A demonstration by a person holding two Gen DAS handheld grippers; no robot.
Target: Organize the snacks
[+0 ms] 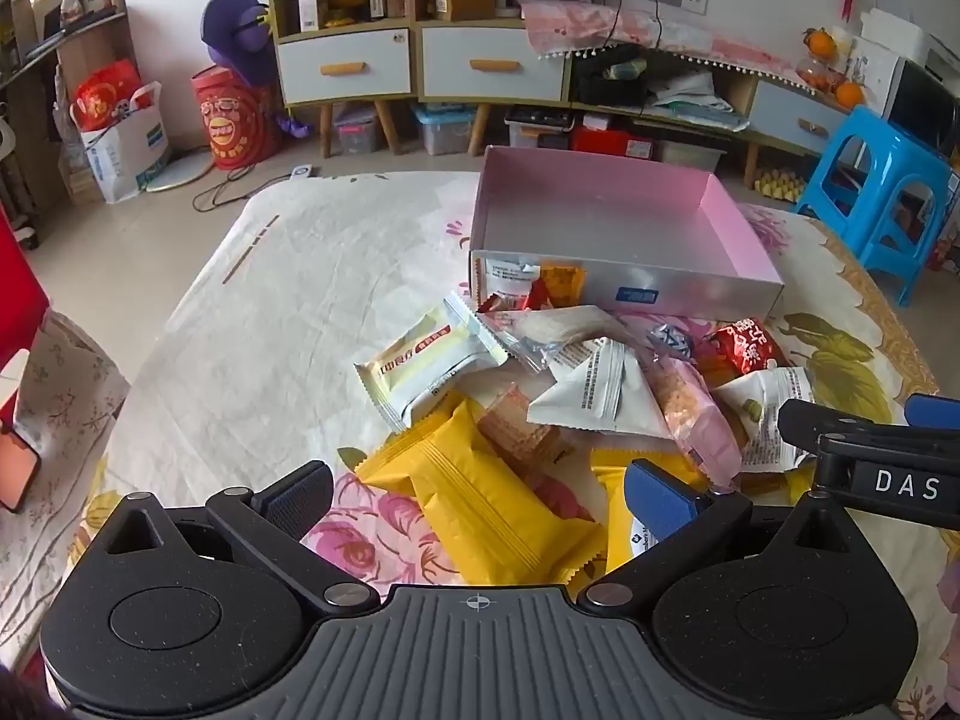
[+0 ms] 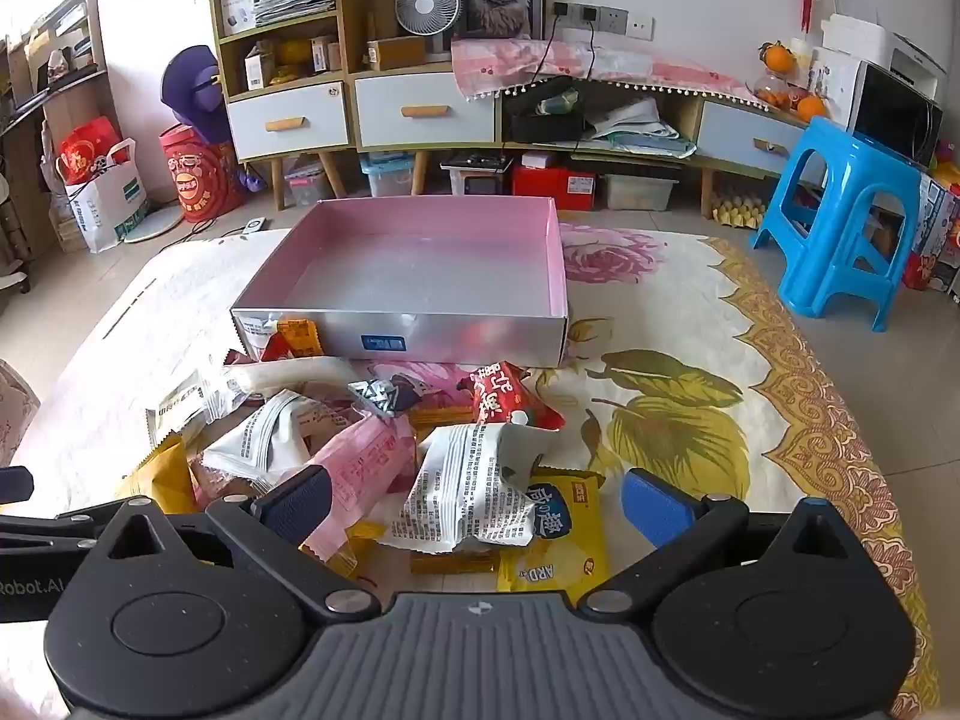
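A heap of wrapped snacks lies on the floral tablecloth in front of an empty pink-lined silver box. My left gripper hovers open over a yellow packet, with nothing between its fingers. A cream packet and a white packet lie further on. My right gripper hangs open above a white printed packet and a yellow packet. A pink packet and a red packet lie nearby. The right gripper also shows at the right edge of the left wrist view.
The tablecloth has bare room to the left of the heap. A blue plastic stool stands on the floor to the right. Cabinets with drawers and storage bins line the far wall. Red bags stand at the back left.
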